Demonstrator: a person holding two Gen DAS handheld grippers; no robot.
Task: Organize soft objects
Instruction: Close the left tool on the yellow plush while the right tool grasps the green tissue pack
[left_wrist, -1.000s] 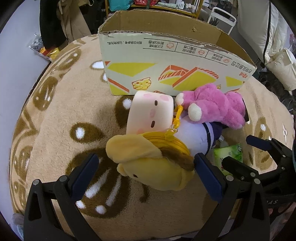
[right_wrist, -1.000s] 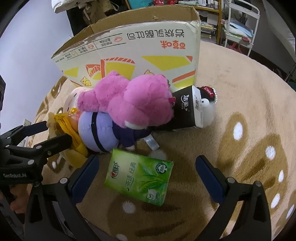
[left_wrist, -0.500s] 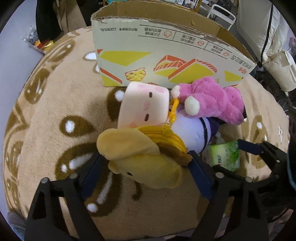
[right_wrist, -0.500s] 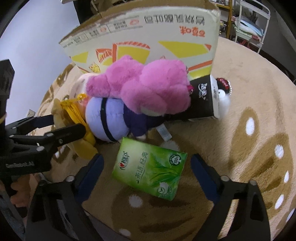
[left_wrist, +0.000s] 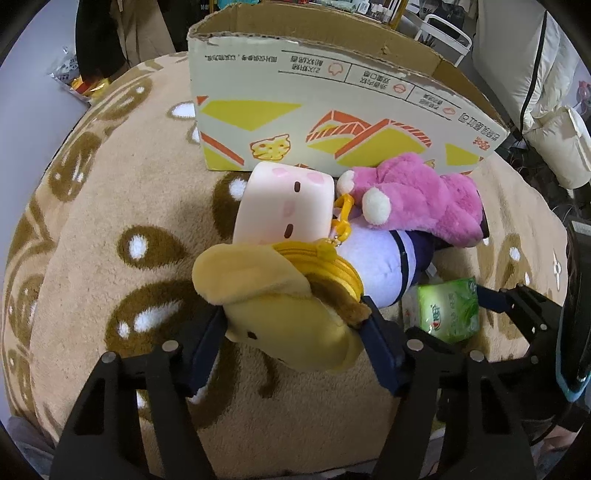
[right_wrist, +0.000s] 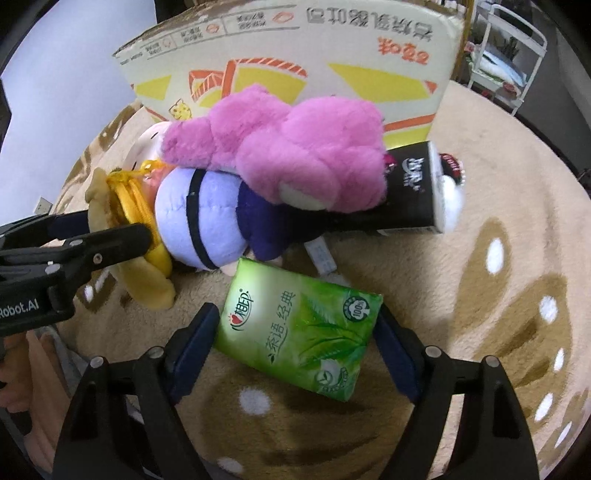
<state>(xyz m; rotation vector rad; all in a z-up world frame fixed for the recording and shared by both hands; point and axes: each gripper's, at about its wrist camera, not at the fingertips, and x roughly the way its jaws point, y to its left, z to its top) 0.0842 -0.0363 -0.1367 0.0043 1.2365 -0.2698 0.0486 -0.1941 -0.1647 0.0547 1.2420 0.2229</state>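
Observation:
A pile of soft toys lies on the beige rug in front of a cardboard box (left_wrist: 332, 107). My left gripper (left_wrist: 295, 328) is shut on the yellow plush pouch (left_wrist: 280, 310), its pads pressing both sides. Behind it lie a pink block plush (left_wrist: 284, 206), a lavender plush (left_wrist: 384, 262) and a magenta bear (left_wrist: 424, 199). My right gripper (right_wrist: 295, 336) is shut on the green tissue pack (right_wrist: 299, 325), pads touching both ends. The left gripper also shows in the right wrist view (right_wrist: 110, 240) at the left, on the yellow pouch (right_wrist: 136, 236).
A black tissue pack (right_wrist: 413, 192) lies on its side under the magenta bear (right_wrist: 288, 151), next to the box (right_wrist: 295, 62). A white jacket (left_wrist: 532, 74) and a wire rack stand beyond the rug. A snack bag (left_wrist: 70, 74) lies far left.
Both grippers moved forward and closed: the left around the yellow pouch, the right around the green tissue pack. The toys have not shifted.

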